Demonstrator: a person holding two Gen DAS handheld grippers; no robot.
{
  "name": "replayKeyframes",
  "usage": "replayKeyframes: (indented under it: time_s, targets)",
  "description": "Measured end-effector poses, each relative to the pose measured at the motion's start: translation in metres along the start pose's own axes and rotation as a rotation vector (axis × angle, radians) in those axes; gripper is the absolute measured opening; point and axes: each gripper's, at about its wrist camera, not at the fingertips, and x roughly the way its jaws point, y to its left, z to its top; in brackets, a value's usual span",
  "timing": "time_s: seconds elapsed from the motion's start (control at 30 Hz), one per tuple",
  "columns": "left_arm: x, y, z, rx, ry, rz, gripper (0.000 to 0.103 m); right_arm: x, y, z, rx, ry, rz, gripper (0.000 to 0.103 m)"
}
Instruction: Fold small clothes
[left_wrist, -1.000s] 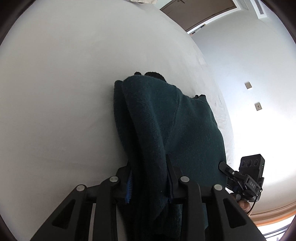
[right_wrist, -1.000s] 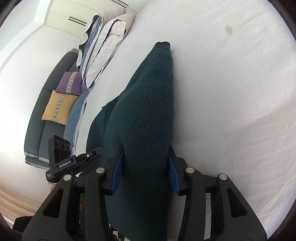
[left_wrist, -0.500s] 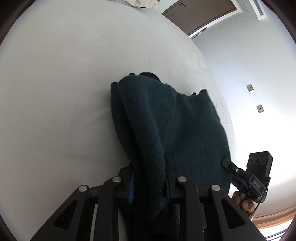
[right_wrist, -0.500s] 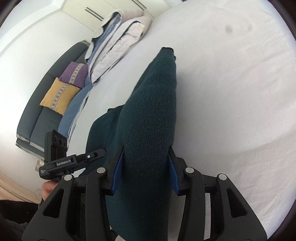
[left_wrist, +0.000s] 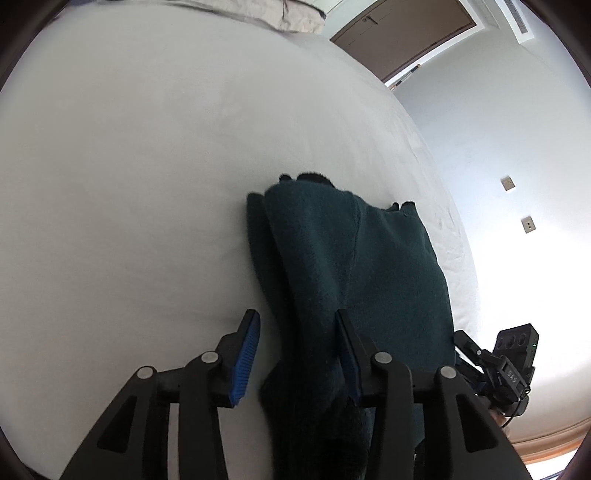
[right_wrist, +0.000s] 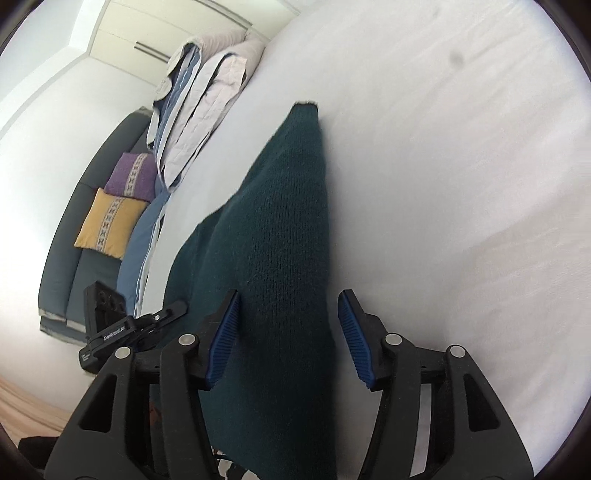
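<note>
A dark green knitted garment (left_wrist: 351, 266) lies folded on the white bed (left_wrist: 129, 184). In the left wrist view my left gripper (left_wrist: 295, 354) is open, its blue-padded jaws apart; the garment's near edge lies between them, against the right pad. In the right wrist view the same garment (right_wrist: 284, 236) stretches away in a long strip. My right gripper (right_wrist: 291, 332) is open around its near end, with a gap at each pad. The right gripper's body shows in the left wrist view (left_wrist: 506, 369), the left one's in the right wrist view (right_wrist: 110, 317).
Folded bedding and pillows (right_wrist: 199, 88) are stacked at the head of the bed. A grey sofa with a yellow cushion (right_wrist: 110, 221) and a purple cushion (right_wrist: 133, 173) stands to the left. A brown door (left_wrist: 402, 29) and the bed's right edge (left_wrist: 458, 229) are in view.
Both grippers were shut on the garment and have opened. The garment has dropped out of their grip and settled on the bed.
</note>
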Motion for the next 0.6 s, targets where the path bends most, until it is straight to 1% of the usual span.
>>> replayKeyframes:
  time_s: [0.07, 0.1, 0.13, 0.2, 0.23, 0.27, 0.33, 0.37, 0.4, 0.43, 0.53, 0.6]
  targets:
    - [-0.021, -0.005, -0.001, 0.029, -0.057, 0.037, 0.043, -0.023, -0.001, -0.001, 0.015, -0.053, 0.024, 0.054]
    - [-0.032, -0.014, -0.002, 0.058, -0.083, 0.033, 0.043, -0.031, -0.002, -0.001, 0.023, -0.066, 0.050, 0.054]
    - [-0.038, -0.025, -0.003, 0.094, -0.096, 0.013, 0.043, -0.038, -0.001, -0.002, 0.026, -0.076, 0.084, 0.054]
    - [-0.039, -0.048, -0.008, 0.152, -0.088, -0.029, 0.043, -0.042, 0.008, -0.004, 0.008, -0.067, 0.160, 0.054]
    - [-0.032, -0.060, -0.012, 0.192, -0.070, -0.050, 0.043, -0.040, 0.013, -0.005, -0.002, -0.054, 0.185, 0.054]
    - [-0.025, -0.067, -0.016, 0.215, -0.055, -0.053, 0.043, -0.036, 0.018, -0.008, -0.014, -0.037, 0.198, 0.054]
    - [-0.002, -0.070, -0.025, 0.222, -0.012, -0.027, 0.043, -0.025, 0.021, -0.015, -0.022, 0.000, 0.187, 0.054]
    - [0.009, -0.067, -0.028, 0.211, 0.014, -0.029, 0.043, -0.020, 0.019, -0.019, -0.021, 0.016, 0.176, 0.054]
    - [0.018, -0.063, -0.032, 0.203, 0.030, -0.019, 0.043, -0.017, 0.017, -0.023, -0.019, 0.018, 0.169, 0.054]
    - [0.023, -0.060, -0.034, 0.204, 0.033, -0.005, 0.041, -0.017, 0.012, -0.027, -0.012, 0.018, 0.171, 0.053]
    - [0.027, -0.050, -0.037, 0.196, 0.030, -0.035, 0.040, -0.019, -0.004, -0.035, 0.015, 0.022, 0.160, 0.052]
    - [0.028, -0.045, -0.035, 0.188, 0.026, -0.058, 0.040, -0.019, -0.015, -0.038, 0.030, 0.024, 0.107, 0.053]
